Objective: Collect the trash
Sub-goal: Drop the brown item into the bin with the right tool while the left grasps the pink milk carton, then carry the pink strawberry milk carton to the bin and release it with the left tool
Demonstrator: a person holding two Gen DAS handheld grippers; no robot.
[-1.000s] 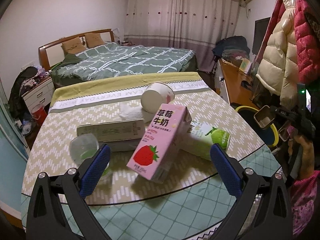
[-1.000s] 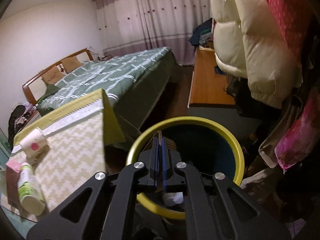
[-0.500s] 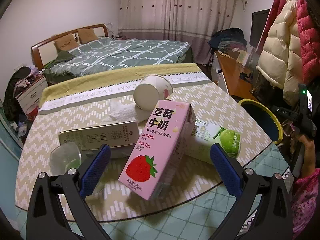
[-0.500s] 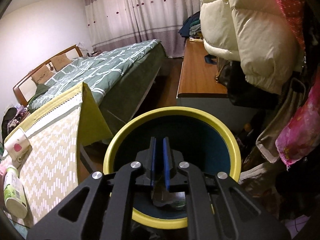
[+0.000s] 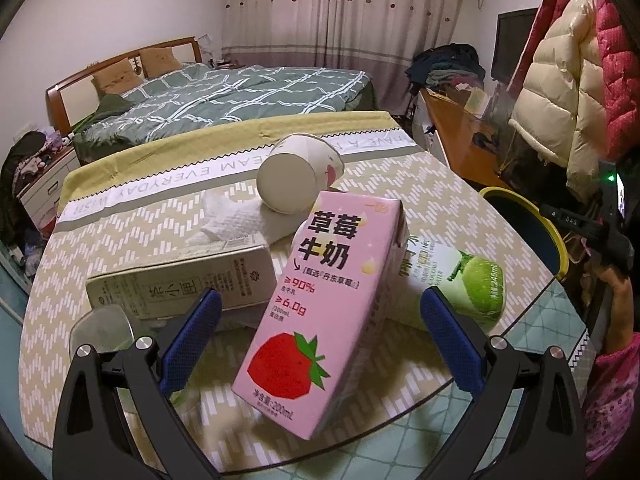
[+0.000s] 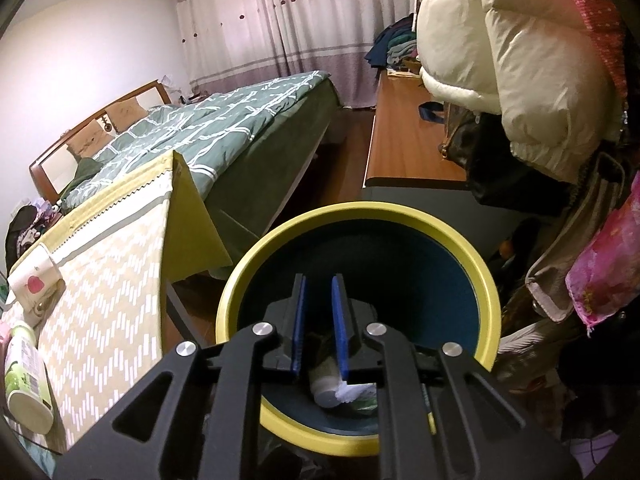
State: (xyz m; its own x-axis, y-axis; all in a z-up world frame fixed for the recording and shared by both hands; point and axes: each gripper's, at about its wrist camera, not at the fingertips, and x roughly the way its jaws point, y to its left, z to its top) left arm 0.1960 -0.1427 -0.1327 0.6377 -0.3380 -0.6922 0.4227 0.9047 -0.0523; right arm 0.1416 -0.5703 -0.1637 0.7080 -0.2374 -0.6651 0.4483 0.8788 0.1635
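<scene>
Trash mostly remains on the bench [image 5: 460, 200]: strawberry milk carton [image 5: 320, 312] between spread left tongs [image 5: 320, 320], tea carton [image 5: 180, 280], cup [image 5: 296, 176]. Right tongs [image 6: 320, 320], just parted and empty, hover over the bin [image 6: 360, 216] holding a few pieces.

Our left gripper [image 5: 320, 312] points downward, its blue pads spread wide with nothing pressed between them. Our right gripper [image 6: 320, 320] also tilts downward; its jaws have just been opening, leaving a narrow gap with nothing gripped between the pads.
</scene>
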